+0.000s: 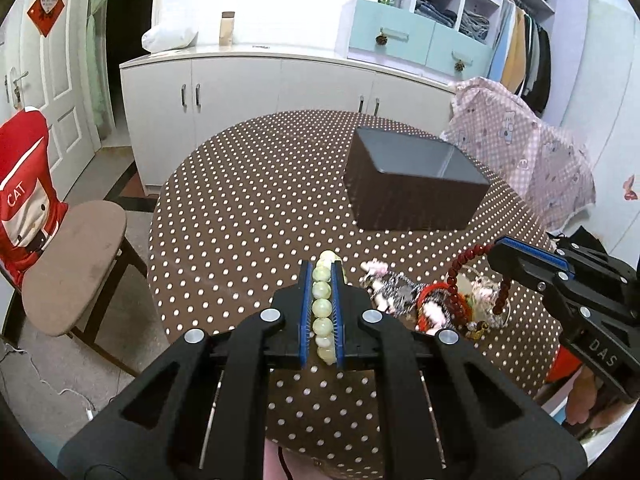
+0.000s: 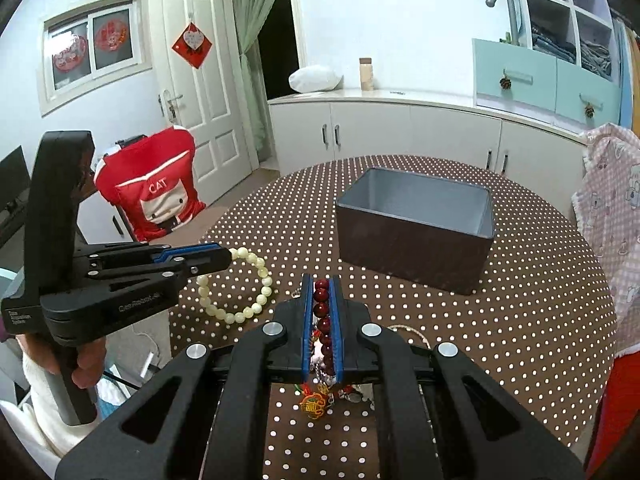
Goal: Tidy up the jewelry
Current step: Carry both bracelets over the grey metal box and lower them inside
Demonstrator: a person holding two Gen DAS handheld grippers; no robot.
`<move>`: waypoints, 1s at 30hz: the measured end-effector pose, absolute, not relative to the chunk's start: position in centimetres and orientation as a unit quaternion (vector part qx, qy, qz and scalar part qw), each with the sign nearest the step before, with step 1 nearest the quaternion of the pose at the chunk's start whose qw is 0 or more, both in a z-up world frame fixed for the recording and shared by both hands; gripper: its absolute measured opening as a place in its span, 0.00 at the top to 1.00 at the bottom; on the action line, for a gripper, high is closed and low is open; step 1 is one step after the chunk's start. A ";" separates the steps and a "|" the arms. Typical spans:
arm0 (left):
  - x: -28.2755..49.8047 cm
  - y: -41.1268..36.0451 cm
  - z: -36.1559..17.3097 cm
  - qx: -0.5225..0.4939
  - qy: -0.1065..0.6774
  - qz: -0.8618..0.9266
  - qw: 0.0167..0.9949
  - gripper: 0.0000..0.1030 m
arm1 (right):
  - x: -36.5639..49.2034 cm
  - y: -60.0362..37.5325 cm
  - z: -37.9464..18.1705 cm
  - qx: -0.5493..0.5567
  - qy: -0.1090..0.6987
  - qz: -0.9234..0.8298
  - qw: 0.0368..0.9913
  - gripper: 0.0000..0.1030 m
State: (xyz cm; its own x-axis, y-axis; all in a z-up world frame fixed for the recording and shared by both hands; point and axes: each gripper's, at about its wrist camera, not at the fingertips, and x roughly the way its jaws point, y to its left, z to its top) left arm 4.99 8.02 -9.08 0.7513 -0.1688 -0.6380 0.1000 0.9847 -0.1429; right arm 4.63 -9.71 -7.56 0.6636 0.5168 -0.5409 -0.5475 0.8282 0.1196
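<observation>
L gripper (image 1: 322, 312) is clamped on the pale green bead bracelet (image 1: 322, 308); beads run in a line along the blue pads, and in the right wrist view the rest of the loop (image 2: 236, 284) hangs free below the tips, clear of the dotted tablecloth (image 1: 240, 200); R gripper (image 2: 322, 328) is closed on the dark red bead bracelet (image 2: 322, 312), also gripped lengthwise, w/ a gold charm and tassel (image 2: 314, 406) dangling under the jaws; more jewelry sits in a heap (image 1: 404, 296) on the cloth betw. the two grippers, just beside the R one

Key relation: the open dark box (image 1: 412, 184) lies ahead of both sets of fingers, well apart from each; from the L it's ahead and to the right, from the R nearly straight ahead, so the R hand looks the nearer and better lined up; box's long axis runs roughly crosswise to the R fingers; inside looks bare as far as can be seen; judged next: carry both bracelets over the rim and let go

Writing: "CAT" on the red chair cover (image 1: 18, 200); "DAS" on the R gripper body in the left wrist view; small print on the L gripper body, too blurred to read
</observation>
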 end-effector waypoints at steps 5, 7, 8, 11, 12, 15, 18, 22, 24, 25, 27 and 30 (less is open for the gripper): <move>5.2 7.3 -8.1 -0.052 0.334 -0.082 0.938 0.91 | 4.7 -10.2 -7.1 -0.023 0.279 0.288 0.916 0.94; 5.2 7.1 -7.8 -0.053 0.330 -0.087 0.939 0.91 | 4.7 -10.5 -6.9 -0.021 0.275 0.284 0.918 0.94; 5.3 6.9 -7.6 -0.052 0.327 -0.089 0.939 0.91 | 4.8 -10.7 -6.7 -0.019 0.274 0.283 0.919 0.94; 5.3 6.5 -7.1 -0.052 0.320 -0.096 0.941 0.91 | 4.9 -11.1 -6.3 -0.015 0.266 0.276 0.923 0.94; 5.4 6.3 -6.9 -0.052 0.318 -0.099 0.942 0.91 | 5.0 -11.3 -6.1 -0.013 0.264 0.273 0.925 0.94; 5.5 5.7 -6.4 -0.049 0.311 -0.107 0.943 0.91 | 5.4 -11.8 -5.6 -0.012 0.258 0.263 0.930 0.94; 5.9 5.0 -5.6 -0.047 0.301 -0.112 0.946 0.91 | 6.1 -12.4 -5.1 -0.010 0.253 0.253 0.934 0.94; 6.8 4.1 -5.0 -0.043 0.294 -0.120 0.947 0.91 | 7.3 -13.0 -5.0 -0.004 0.252 0.242 0.937 0.94; 7.1 3.8 -4.9 -0.041 0.292 -0.123 0.948 0.91 | 7.9 -13.2 -4.9 -0.003 0.251 0.237 0.938 0.94; 7.5 3.5 -4.8 -0.040 0.291 -0.125 0.948 0.91 | 8.3 -13.3 -4.9 -0.002 0.251 0.234 0.939 0.94; 8.1 3.1 -4.7 -0.039 0.290 -0.127 0.948 0.91 | 9.0 -13.5 -4.9 0.003 0.252 0.232 0.939 0.94; 9.2 2.5 -4.6 -0.037 0.292 -0.133 0.946 0.91 | 10.1 -13.8 -4.9 0.007 0.252 0.227 0.941 0.94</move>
